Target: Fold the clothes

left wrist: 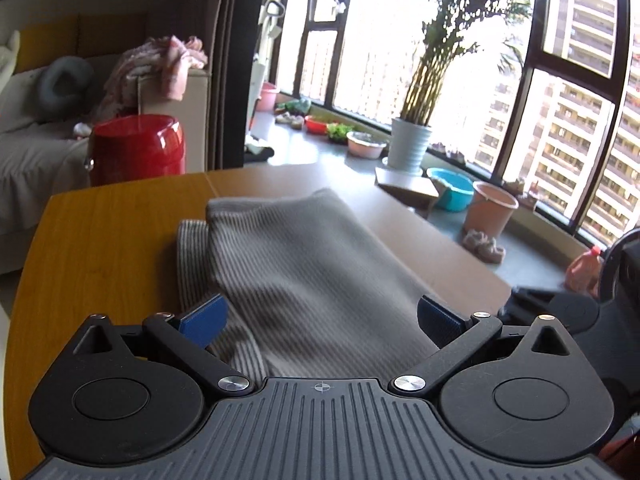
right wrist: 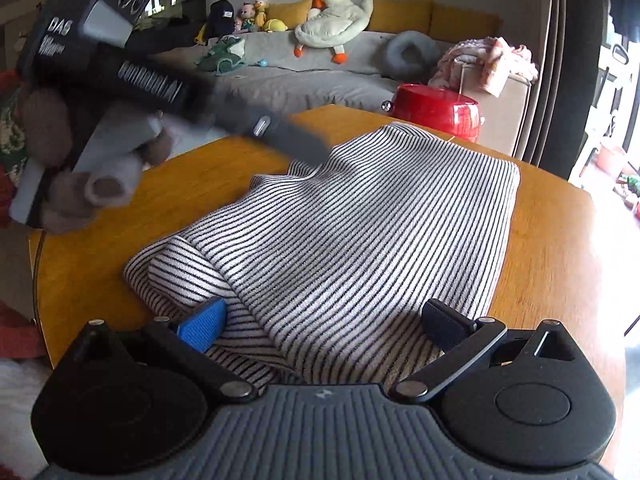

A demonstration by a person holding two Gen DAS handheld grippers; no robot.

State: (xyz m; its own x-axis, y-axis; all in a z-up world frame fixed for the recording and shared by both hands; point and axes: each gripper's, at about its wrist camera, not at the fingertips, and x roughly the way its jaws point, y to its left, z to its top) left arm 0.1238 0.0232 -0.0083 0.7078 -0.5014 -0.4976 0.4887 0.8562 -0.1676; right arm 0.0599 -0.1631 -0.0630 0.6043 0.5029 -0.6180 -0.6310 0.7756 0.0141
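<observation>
A black-and-white striped garment (right wrist: 360, 220) lies folded on the round wooden table (right wrist: 560, 248), with a folded-in sleeve (right wrist: 180, 272) at its near left. My right gripper (right wrist: 324, 322) is open, and the garment's near edge lies between its blue pads. In the left wrist view the same garment (left wrist: 296, 272) runs away from me. My left gripper (left wrist: 320, 320) stands open over its near end, holding nothing. A hand (right wrist: 80, 184) carries the left gripper (right wrist: 296, 140), blurred, above the garment's far left corner.
A red stool (left wrist: 136, 148) stands just beyond the table's far edge, before a grey sofa (right wrist: 300, 80) with plush toys (right wrist: 332, 20). A potted plant (left wrist: 410, 148), basins (left wrist: 450, 188) and a bucket (left wrist: 492, 212) line the window ledge. Bare wood (left wrist: 100, 260) shows left of the garment.
</observation>
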